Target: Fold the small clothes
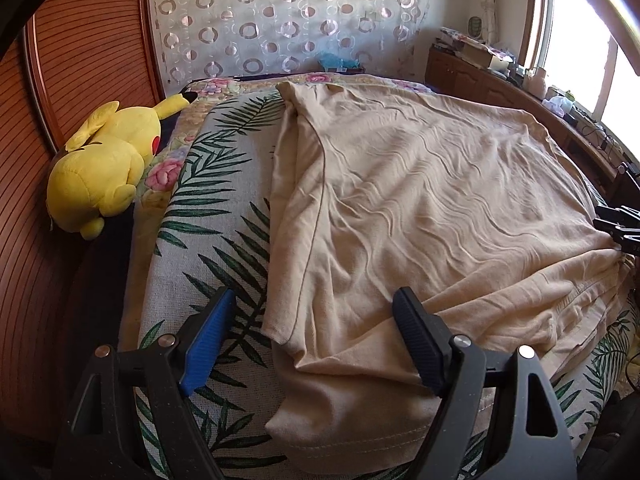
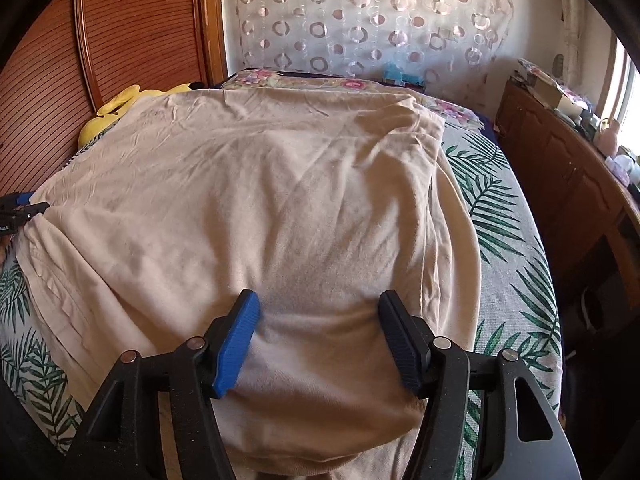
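Observation:
A beige garment (image 1: 420, 208) lies spread and wrinkled on a leaf-print cover (image 1: 208, 208); it also fills the right wrist view (image 2: 260, 200). My left gripper (image 1: 316, 316) is open, its jaws wide apart over the garment's near left edge, holding nothing. My right gripper (image 2: 318, 312) is open over the near edge of the garment, empty. The right gripper shows at the right edge of the left wrist view (image 1: 620, 226); the left gripper shows at the left edge of the right wrist view (image 2: 16, 210).
A yellow plush toy (image 1: 104, 168) lies at the left against a wooden headboard (image 1: 80, 60). A wooden cabinet (image 2: 568, 184) with clutter stands along the right under a window. A patterned curtain (image 1: 280, 12) hangs behind.

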Tool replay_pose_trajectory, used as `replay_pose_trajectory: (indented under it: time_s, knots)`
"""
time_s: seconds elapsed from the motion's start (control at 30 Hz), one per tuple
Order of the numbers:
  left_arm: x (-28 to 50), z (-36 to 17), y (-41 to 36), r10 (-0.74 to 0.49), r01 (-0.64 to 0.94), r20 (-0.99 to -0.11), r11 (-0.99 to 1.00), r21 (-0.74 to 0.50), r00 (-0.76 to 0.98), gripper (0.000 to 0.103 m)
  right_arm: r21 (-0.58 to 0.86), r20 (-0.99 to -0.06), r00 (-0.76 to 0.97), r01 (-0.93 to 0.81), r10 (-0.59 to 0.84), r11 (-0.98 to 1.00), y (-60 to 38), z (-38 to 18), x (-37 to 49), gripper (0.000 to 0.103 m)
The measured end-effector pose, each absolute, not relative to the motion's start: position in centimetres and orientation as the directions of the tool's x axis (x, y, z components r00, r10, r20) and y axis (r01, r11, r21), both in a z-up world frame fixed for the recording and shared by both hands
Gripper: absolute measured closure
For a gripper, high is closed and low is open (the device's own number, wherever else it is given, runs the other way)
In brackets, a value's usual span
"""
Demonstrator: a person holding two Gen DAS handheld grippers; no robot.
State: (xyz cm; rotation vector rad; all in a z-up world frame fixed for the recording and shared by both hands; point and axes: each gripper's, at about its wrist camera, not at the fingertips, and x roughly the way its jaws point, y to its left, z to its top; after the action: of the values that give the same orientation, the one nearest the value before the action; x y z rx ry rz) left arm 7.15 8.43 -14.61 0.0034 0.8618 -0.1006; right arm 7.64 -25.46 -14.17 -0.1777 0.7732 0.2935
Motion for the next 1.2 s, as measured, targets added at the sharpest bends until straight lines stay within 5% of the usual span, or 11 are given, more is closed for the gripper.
replay_pose_trajectory:
  time_s: [1.0, 1.1, 1.2]
  knots:
    - [3.7, -13.8, 9.6, -0.154, 0.079, -0.754, 0.988, -0.135, 0.639, 0.040, -0.053, -0.708, 0.678, -0.328, 0.196, 0.943, -25.6, -14.0, 7.6, 0.037]
    - [3.6, -14.0, 9.2, -0.169, 0.096, -0.758, 0.986, -0.139, 0.630, 0.056, -0.053, -0.708, 0.678, -0.328, 0.196, 0.943, -25.7, -13.9, 7.5, 0.037]
    - [3.6, -14.1, 9.1, -0.158, 0.093, -0.760, 0.987, -0.127, 0.631, 0.058, -0.053, -0.708, 0.678, -0.328, 0.196, 0.943, -25.6, -14.0, 7.6, 0.037]
